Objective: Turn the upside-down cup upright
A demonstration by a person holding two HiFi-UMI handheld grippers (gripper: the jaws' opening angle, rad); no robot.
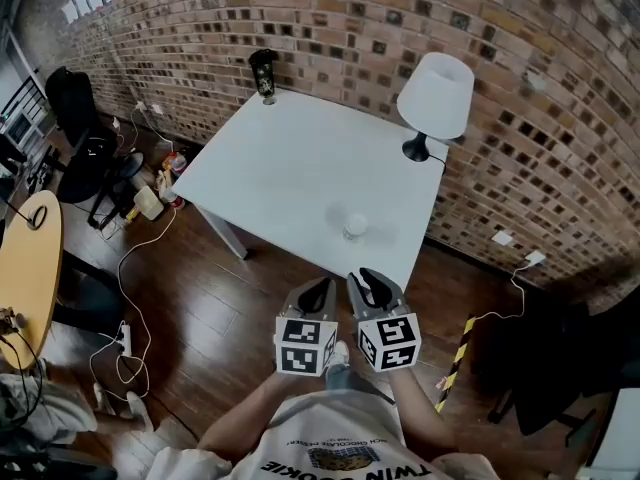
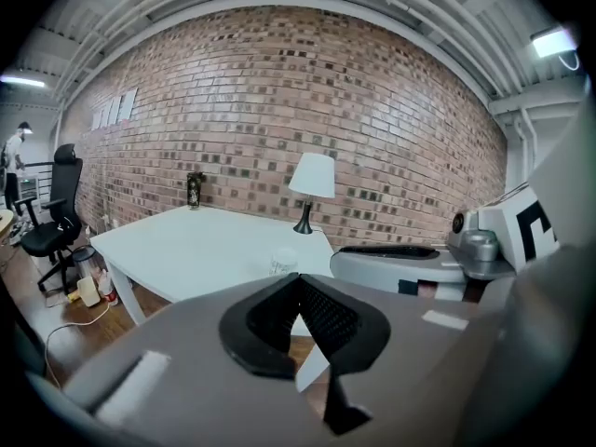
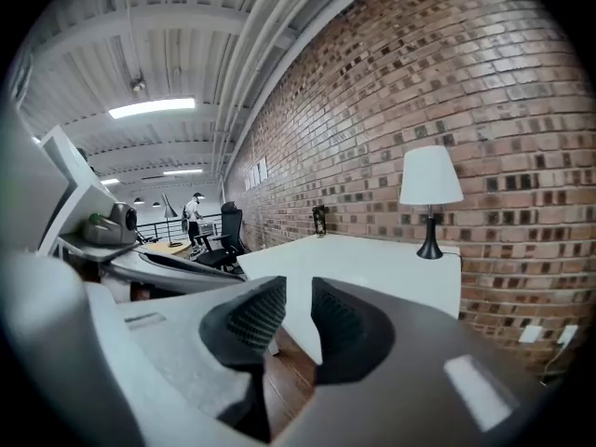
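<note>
A small clear cup (image 1: 355, 226) stands rim-down near the front edge of the white table (image 1: 290, 168); the left gripper view has the cup (image 2: 284, 262) just beyond the jaw tips. Both grippers hang side by side over the wooden floor, short of the table's front edge and apart from the cup. My left gripper (image 1: 322, 287) (image 2: 298, 279) has its tips touching and holds nothing. A narrow gap parts the jaws of my right gripper (image 1: 366, 277) (image 3: 298, 294), and nothing is between them. In the right gripper view the cup is hidden.
A white-shaded lamp (image 1: 437, 96) stands at the table's back right corner and a dark tumbler (image 1: 264, 75) at its back left corner. A brick wall runs behind the table. A black office chair (image 1: 80, 128), bottles, and cables on the floor lie to the left, beside a round wooden table (image 1: 25, 268).
</note>
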